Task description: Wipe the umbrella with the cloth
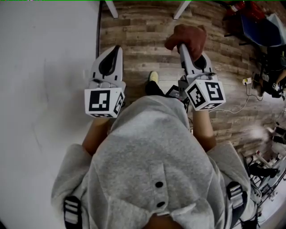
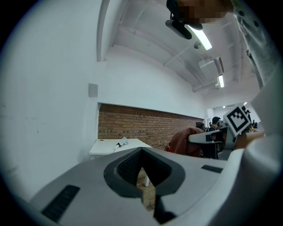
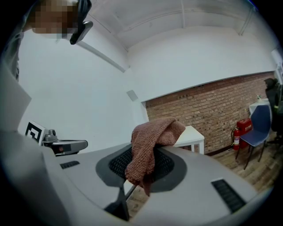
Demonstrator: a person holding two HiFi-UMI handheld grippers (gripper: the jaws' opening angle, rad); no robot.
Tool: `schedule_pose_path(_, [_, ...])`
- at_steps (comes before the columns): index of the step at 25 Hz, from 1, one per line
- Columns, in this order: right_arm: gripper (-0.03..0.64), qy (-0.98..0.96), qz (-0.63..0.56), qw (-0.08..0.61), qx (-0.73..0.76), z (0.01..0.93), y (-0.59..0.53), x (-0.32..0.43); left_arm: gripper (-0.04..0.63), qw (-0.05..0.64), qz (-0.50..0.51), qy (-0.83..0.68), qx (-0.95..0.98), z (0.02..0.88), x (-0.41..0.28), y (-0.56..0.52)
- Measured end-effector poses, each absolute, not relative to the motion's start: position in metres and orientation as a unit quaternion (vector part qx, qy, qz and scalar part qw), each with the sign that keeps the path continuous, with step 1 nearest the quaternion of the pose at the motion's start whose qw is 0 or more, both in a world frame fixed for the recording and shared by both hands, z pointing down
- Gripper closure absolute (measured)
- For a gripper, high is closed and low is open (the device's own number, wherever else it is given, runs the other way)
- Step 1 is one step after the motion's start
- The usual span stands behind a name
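No umbrella shows in any view. A brown terry cloth (image 1: 187, 36) is bunched at the tip of my right gripper (image 1: 182, 45), which is shut on it. In the right gripper view the cloth (image 3: 152, 143) drapes over the closed jaws of the right gripper (image 3: 146, 155) and hangs down between them. My left gripper (image 1: 116, 48) is level beside it on the left, shut with nothing in it. The left gripper view shows the left gripper (image 2: 142, 154) with its pads together, and the cloth (image 2: 183, 140) off to the right. Both grippers are held out over the wooden floor (image 1: 143, 40).
A white wall (image 1: 44, 67) runs close along the left. A white table (image 2: 112, 145) stands ahead against a brick wall (image 2: 141, 123); its legs (image 1: 111, 9) show at the top. At the right are a blue chair (image 3: 258, 121), a fire extinguisher (image 3: 241, 132), and cables and gear (image 1: 263, 80).
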State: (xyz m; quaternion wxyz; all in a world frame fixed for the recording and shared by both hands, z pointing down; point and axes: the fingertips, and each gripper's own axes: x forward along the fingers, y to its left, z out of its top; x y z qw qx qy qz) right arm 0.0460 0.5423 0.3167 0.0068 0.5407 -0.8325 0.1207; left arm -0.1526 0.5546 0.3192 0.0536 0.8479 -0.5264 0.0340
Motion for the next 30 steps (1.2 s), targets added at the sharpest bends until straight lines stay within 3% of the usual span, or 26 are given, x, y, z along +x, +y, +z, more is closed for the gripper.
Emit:
schedule_pose_path(12, [0.525, -0.833, 0.139, 0.014, 0.535, 0.325, 0.428, 0.115, 0.580, 0.057, 0.055, -0.529, 0.845, 0.316, -0.086, 0.433])
schedule_pose_path(30, [0.525, -0.842, 0.150, 0.013, 0.518, 0.336, 0.324, 0.167, 0.580, 0.050, 0.076, -0.547, 0.832, 0.315, -0.035, 0.334])
